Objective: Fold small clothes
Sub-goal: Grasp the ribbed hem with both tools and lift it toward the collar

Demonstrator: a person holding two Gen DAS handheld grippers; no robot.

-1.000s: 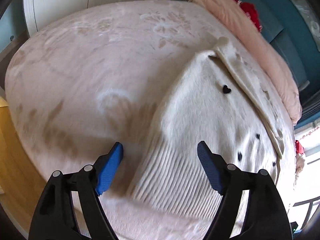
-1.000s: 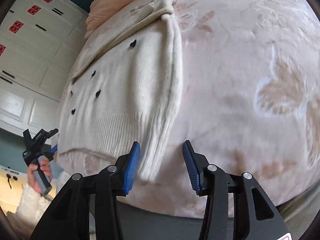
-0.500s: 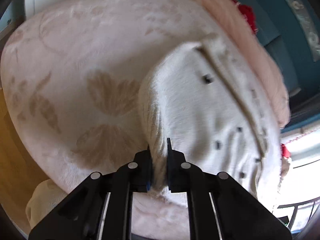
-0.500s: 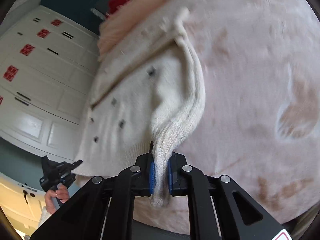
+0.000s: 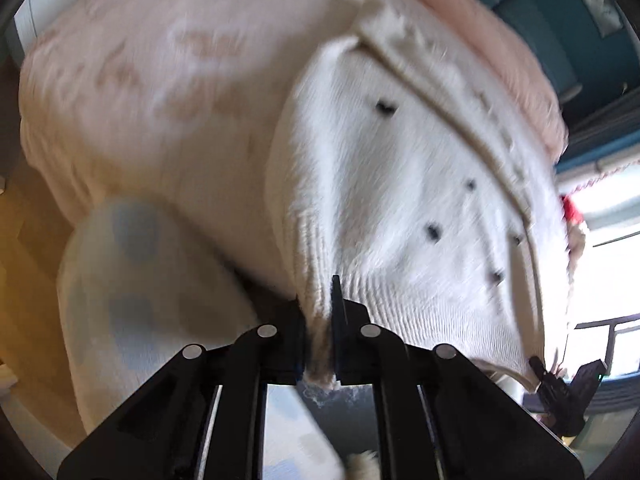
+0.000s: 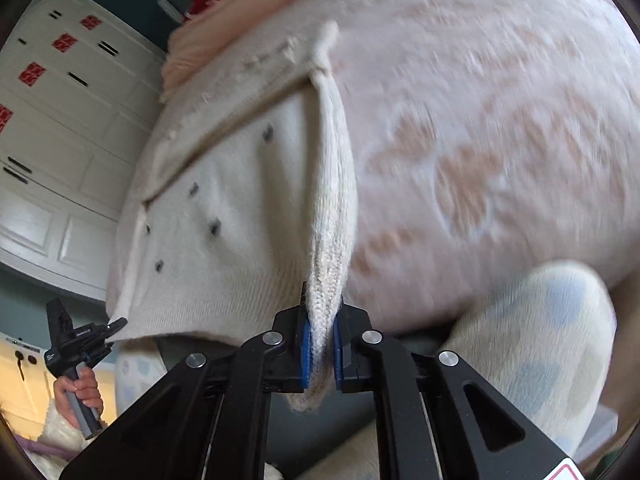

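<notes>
Cream cardigan (image 5: 400, 184) with small dark dots, spread on a pink blanket (image 5: 160, 92) over a bed, far collar end toward the pillows, near ribbed hem now lifted off the bed edge. A second ago lay flat, both sets of jaws open around its near corners; since then both have clamped down and drawn back toward the near side, bringing the hem with them. Left gripper (image 5: 318, 344) pinched tight on the left hem corner, ribbing bunched between the jaws. Right gripper (image 6: 320, 354) likewise closed on knit, on what looks like the cuff of the right sleeve (image 6: 334, 200), which runs as a raised ridge from the jaws up toward the shoulder. Seen from the right wrist, left gripper (image 6: 80, 340) at the far left hem corner with a hand (image 6: 78, 394) around its handle. Probably the start of a fold: both near corners secured, ready to be carried up and over toward the collar; no fold laid yet. Knit soft and stretchy, so likely to sag between the two grips unless kept taut. Blanket plush, pale pink with a faded tan leaf pattern, sloping away on both sides. Below the bed edge, legs in white trousers with blue spots (image 6: 552, 344). Farther off, a peach quilt (image 5: 500, 52) along the bed head, something red beyond it, white panelled cupboards (image 6: 52, 128) with red stickers at left, a teal wall, bright window at right. Strong motion blur throughout.
</notes>
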